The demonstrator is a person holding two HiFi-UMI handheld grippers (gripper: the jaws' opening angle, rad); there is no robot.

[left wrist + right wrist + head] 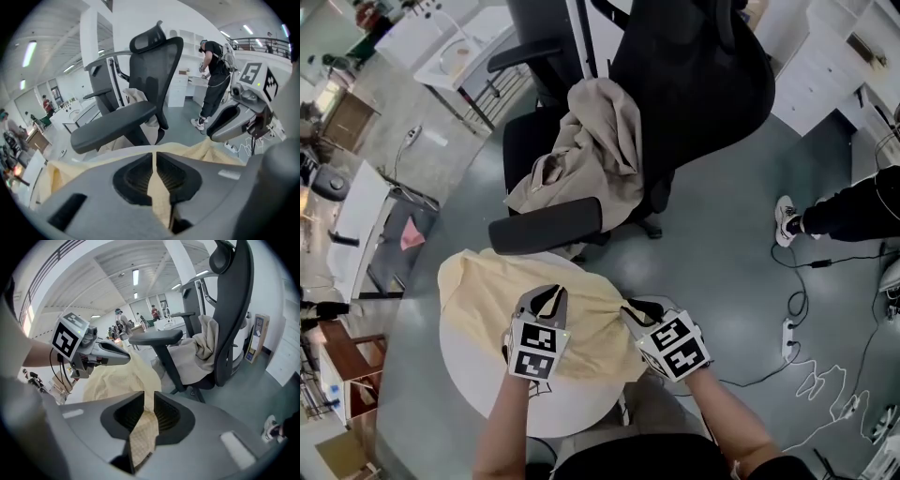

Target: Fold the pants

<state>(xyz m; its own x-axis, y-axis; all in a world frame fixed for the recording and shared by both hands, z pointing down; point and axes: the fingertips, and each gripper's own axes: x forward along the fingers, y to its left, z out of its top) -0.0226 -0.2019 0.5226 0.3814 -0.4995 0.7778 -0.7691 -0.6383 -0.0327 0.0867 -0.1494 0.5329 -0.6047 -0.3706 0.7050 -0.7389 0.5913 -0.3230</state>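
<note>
Two grips set on pale yellow fabric pants (483, 286), spread over 12 o'clock half of round white desk (469, 375): nearly shut left claw (546, 298) pinching 6 o'clock edge, nearly shut right claw (639, 311) pinching 4 o'clock corner. Probably fold start; next, carry edge toward 12 o'clock.

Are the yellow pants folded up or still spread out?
Spread out: the pants lie wrinkled across the table, left gripper and right gripper pinching the near edge.
</note>
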